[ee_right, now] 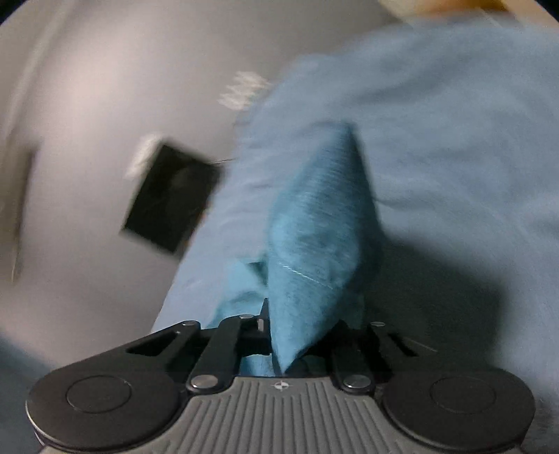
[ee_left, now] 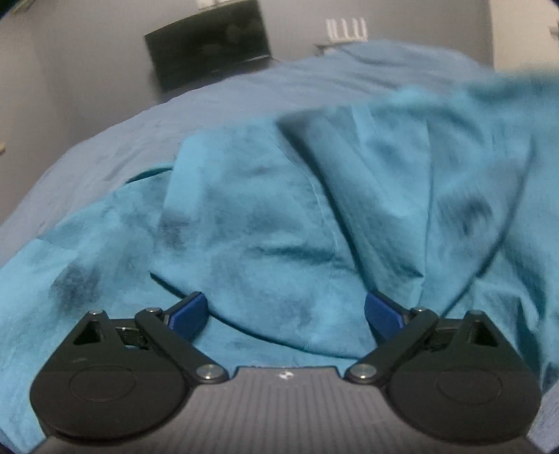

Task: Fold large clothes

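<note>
A large teal garment (ee_left: 265, 223) with dark mottled patches lies crumpled on a pale blue bed sheet (ee_left: 216, 104). My left gripper (ee_left: 285, 310) stands open low over it, and a fold of the cloth bulges between its blue pads (ee_left: 190, 310) without being pinched. In the right wrist view my right gripper (ee_right: 279, 331) is shut on a bunched edge of the same teal garment (ee_right: 314, 237), which rises as a peak in front of the jaws. That view is blurred by motion. Part of the garment at the right of the left wrist view is lifted and blurred.
The pale blue sheet (ee_right: 436, 122) covers the bed all around the garment. A dark square cabinet (ee_left: 209, 45) stands by the grey wall beyond the bed's far edge, with a white rack (ee_left: 346, 29) further right. The same cabinet (ee_right: 171, 199) shows in the right wrist view.
</note>
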The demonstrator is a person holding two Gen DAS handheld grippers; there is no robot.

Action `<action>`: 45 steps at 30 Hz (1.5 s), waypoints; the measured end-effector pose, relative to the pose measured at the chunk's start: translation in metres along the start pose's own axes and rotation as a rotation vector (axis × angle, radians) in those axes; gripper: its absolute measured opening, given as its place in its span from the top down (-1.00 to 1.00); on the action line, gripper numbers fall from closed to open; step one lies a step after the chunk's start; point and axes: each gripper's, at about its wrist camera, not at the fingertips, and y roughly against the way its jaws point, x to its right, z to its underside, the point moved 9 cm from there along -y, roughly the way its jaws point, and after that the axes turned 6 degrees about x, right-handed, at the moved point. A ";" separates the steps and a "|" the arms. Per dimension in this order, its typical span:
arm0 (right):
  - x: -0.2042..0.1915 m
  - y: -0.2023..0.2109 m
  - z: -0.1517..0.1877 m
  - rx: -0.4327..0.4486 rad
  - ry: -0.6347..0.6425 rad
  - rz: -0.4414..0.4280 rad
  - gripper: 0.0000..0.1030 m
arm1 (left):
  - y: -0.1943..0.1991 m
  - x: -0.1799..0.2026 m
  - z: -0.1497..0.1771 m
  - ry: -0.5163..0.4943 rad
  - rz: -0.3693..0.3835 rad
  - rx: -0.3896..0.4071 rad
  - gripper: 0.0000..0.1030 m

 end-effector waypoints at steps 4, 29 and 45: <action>-0.094 0.023 0.036 0.043 0.483 -0.172 0.79 | -0.007 0.008 0.006 -0.076 -0.018 -0.010 -0.85; -0.251 0.008 0.314 -0.212 1.243 -0.524 0.79 | 0.090 -0.217 -0.022 0.876 0.452 0.087 -0.90; -0.244 0.026 0.297 -0.478 1.160 -0.688 -0.07 | 0.083 -0.238 0.028 0.856 0.337 0.042 0.76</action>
